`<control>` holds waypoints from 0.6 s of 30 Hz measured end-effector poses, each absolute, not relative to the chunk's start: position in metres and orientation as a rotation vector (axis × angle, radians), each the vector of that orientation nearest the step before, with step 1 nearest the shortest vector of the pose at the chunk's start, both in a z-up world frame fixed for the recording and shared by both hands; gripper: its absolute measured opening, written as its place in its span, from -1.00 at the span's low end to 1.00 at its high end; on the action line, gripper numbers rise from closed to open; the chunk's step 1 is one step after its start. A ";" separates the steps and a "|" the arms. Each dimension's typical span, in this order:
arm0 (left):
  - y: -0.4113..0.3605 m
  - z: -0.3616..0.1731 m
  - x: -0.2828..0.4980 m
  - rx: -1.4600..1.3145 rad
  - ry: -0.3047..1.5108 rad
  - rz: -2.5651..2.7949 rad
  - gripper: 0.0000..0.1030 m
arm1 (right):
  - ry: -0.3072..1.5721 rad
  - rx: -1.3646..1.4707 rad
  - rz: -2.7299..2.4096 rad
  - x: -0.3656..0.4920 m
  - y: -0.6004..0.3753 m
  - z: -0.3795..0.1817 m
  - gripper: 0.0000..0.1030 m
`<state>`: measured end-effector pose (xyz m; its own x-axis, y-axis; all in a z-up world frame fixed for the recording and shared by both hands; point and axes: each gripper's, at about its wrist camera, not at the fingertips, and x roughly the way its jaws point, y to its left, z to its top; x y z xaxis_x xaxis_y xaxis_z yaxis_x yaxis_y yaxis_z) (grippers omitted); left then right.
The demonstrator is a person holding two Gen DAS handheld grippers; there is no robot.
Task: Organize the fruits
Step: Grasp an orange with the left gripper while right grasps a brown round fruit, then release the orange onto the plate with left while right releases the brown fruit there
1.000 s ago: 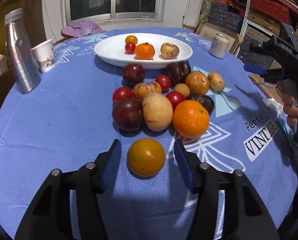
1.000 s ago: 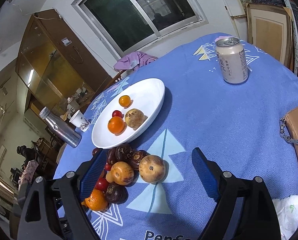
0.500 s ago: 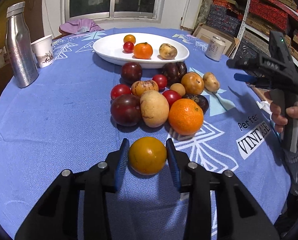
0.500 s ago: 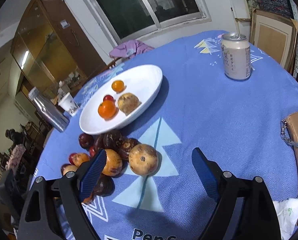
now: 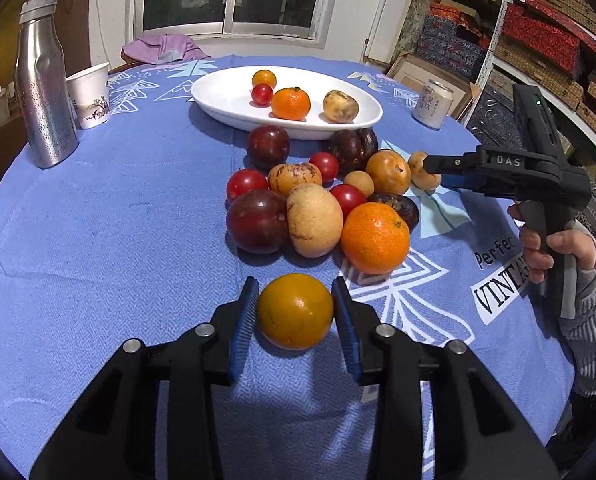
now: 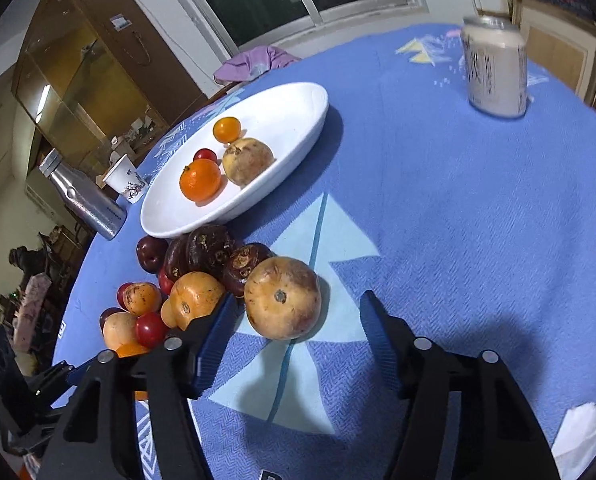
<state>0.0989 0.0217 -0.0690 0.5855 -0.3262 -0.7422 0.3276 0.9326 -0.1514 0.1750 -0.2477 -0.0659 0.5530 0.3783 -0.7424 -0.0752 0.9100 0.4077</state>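
My left gripper (image 5: 294,288) is shut on a yellow-orange round fruit (image 5: 295,311) that rests on the blue cloth, a pad against each side. Beyond it lies a pile of mixed fruit (image 5: 318,216). The white oval dish (image 5: 217,100) behind it holds several fruits. In the right wrist view my right gripper (image 6: 298,304) straddles a tan, brown-speckled fruit (image 6: 282,298) at the pile's edge. Its jaws are closing and a gap still shows beside the right pad. The left wrist view shows that gripper (image 5: 438,176) around the same fruit (image 5: 418,166).
A steel bottle (image 5: 43,84) and a paper cup (image 5: 89,96) stand at the far left, a drinks can (image 6: 494,68) at the far right. A pink cloth (image 5: 161,48) lies behind the dish (image 6: 298,100). White tissue (image 6: 586,428) lies near the right edge.
The left jaws have shut on the yellow-orange fruit. The right gripper has sunk toward the tan fruit, and its jaws have narrowed around it.
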 end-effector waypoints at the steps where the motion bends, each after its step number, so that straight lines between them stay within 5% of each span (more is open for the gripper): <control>1: 0.022 -0.069 0.099 0.003 0.864 -0.381 -0.28 | 0.951 0.349 0.274 0.176 -0.247 -0.066 0.23; 5: 0.021 -0.070 0.100 0.006 0.866 -0.387 -0.28 | 0.951 0.345 0.281 0.176 -0.244 -0.066 0.19; 8: 0.022 -0.071 0.101 0.000 0.871 -0.392 -0.28 | 0.970 0.340 0.319 0.175 -0.237 -0.068 -0.11; 18: 0.024 -0.067 0.101 -0.023 0.847 -0.399 -0.28 | 0.928 0.317 0.288 0.171 -0.239 -0.062 -0.20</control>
